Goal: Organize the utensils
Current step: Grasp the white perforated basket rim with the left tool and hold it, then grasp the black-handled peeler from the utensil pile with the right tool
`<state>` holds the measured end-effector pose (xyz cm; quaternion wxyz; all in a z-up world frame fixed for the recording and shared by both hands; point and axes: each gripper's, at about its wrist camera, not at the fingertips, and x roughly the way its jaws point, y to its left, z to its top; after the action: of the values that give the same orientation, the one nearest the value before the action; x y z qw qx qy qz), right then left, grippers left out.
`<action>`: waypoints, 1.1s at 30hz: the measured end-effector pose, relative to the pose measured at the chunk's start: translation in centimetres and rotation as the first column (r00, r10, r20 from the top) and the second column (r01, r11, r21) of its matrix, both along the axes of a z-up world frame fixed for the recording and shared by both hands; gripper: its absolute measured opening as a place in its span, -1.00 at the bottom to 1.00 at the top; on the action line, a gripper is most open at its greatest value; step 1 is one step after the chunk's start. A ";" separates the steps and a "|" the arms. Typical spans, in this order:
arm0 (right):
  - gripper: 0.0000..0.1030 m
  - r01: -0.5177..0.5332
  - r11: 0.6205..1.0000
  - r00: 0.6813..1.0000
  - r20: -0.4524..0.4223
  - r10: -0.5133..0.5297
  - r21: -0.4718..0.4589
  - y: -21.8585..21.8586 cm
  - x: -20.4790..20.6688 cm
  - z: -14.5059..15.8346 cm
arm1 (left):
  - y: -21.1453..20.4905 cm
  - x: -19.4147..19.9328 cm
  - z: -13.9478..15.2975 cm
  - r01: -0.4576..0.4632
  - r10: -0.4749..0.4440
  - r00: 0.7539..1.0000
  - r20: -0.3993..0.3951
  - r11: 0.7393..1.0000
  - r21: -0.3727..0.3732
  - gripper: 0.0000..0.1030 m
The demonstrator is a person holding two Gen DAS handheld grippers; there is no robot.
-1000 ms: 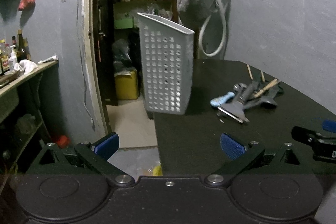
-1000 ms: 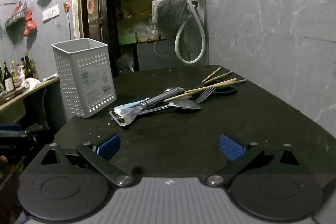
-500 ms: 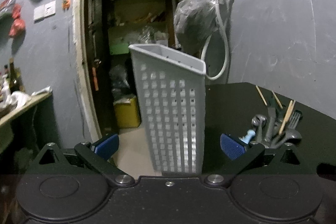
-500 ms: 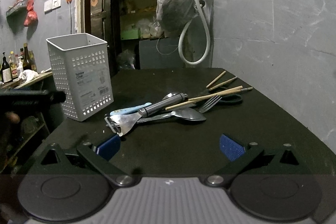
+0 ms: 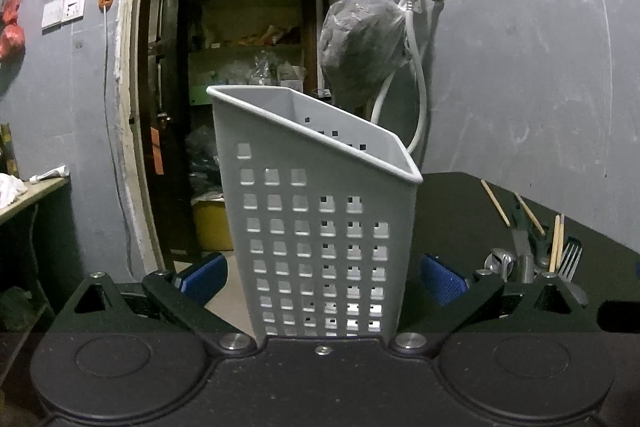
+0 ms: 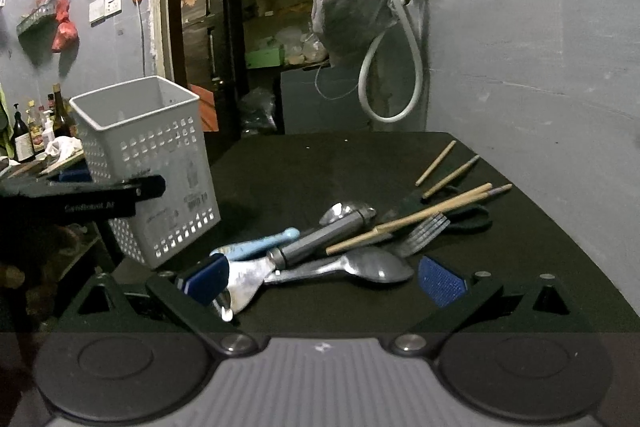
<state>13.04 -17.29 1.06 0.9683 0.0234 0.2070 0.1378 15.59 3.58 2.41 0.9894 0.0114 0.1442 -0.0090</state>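
A white perforated basket [image 5: 320,227] stands at the left edge of the black table [image 6: 320,167], and it fills the middle of the left wrist view. My left gripper [image 5: 320,279] has the basket between its jaws, which are closing; a gap shows at each blue pad. The right wrist view shows the basket [image 6: 152,163] with the left gripper's black finger [image 6: 100,195] beside it. My right gripper [image 6: 320,283] is open, low over a pile of utensils: a dark-handled peeler [image 6: 320,235], a spoon [image 6: 376,267], a fork [image 6: 424,231], and chopsticks [image 6: 420,217].
An open doorway [image 5: 248,107] lies behind the table. A bagged bundle [image 6: 348,11] and a white hose [image 6: 372,83] hang on the grey wall. Bottles [image 6: 24,139] stand on a side shelf at the left. The table ends just left of the basket.
My left gripper has come up to the basket, which now stands between its jaws. My right gripper has moved closer to the utensil pile.
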 end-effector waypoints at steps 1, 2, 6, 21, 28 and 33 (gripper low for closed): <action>1.00 -0.010 1.000 1.000 -0.006 0.010 0.006 0.1 0.6 0.2 | 0.1 0.1 0.0 0.004 -0.004 1.000 0.002 1.000 -0.005 0.90; 1.00 -0.020 1.000 1.000 -0.011 0.021 0.014 0.1 1.2 0.4 | 0.2 0.2 0.1 0.007 -0.007 1.000 0.002 1.000 -0.008 0.88; 1.00 -0.034 0.997 0.998 -0.047 0.037 0.063 0.0 4.0 1.1 | 0.3 0.5 0.0 0.020 -0.021 1.000 -0.007 0.999 -0.036 0.68; 0.26 0.016 0.984 0.965 -0.260 0.031 0.176 -0.4 13.0 -0.4 | -0.2 -0.4 0.1 0.052 -0.053 0.998 -0.022 0.998 -0.037 0.48; -0.14 0.022 0.994 0.962 -0.273 0.009 0.109 0.8 13.3 -1.0 | -0.7 -1.4 0.3 0.087 -0.088 0.996 -0.027 0.996 -0.035 0.48; -0.16 0.015 0.994 0.958 -0.285 0.017 0.112 0.8 13.2 -0.9 | -1.0 -2.2 0.3 0.111 -0.113 0.993 -0.037 0.993 -0.048 0.48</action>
<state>26.24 -16.47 0.11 0.9254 0.0979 0.3364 0.1449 13.35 2.62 2.74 0.9843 -0.0033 0.1629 -0.0681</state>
